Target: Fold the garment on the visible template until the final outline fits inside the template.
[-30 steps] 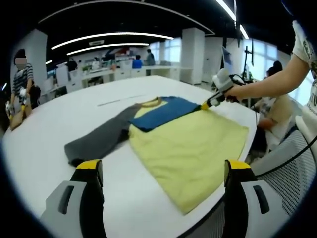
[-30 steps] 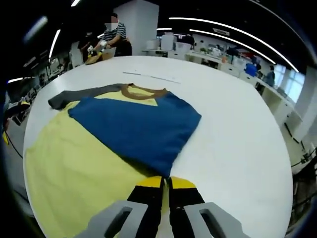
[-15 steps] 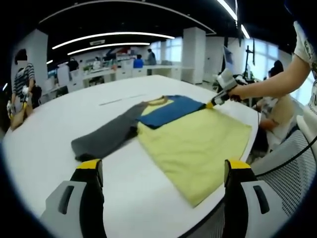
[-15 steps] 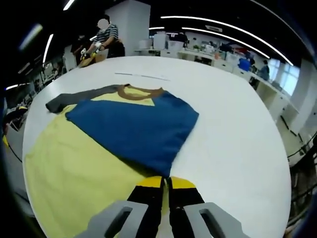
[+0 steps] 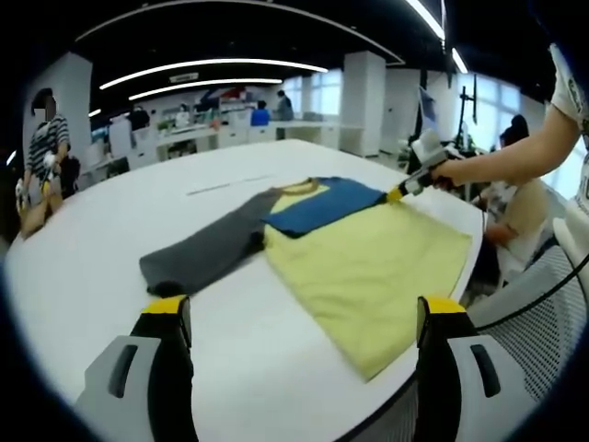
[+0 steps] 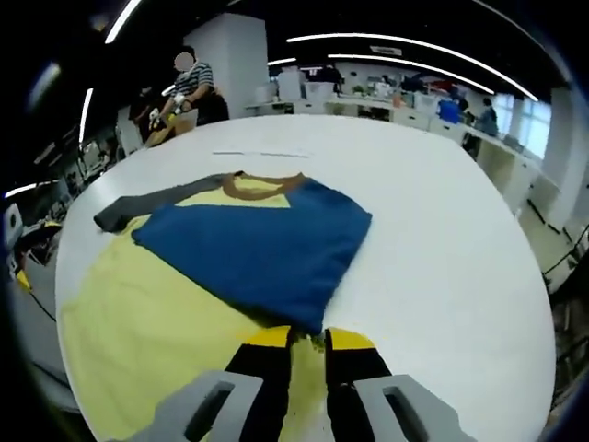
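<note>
While the T-shirt (image 5: 368,258) lies flat on the white bench (image 5: 92,276), with its yellow body toward the near edge, a blue sleeve (image 6: 258,244) is seen folded inward across the chest and a grey sleeve (image 5: 207,256) is seen stretched outward on the opposite side. The brown collar (image 6: 262,187) is visible at the far end of the garment in the right gripper view. No template outline can be made out on the bench.

The right tool (image 6: 306,354) is pressed together, with the corner of the blue sleeve pinched between its jaws; the same tool (image 5: 398,193) is seen at the far edge of the shirt in the left gripper view, held by a hand (image 5: 451,170). The left tool (image 5: 304,318) is spread wide and nothing is carried in it.

The step in hand is judged to be the laying-in of the first sleeve. For the next move, the blue sleeve is to be released flat, and the grey sleeve is to be taken by the left tool and folded across.
</note>
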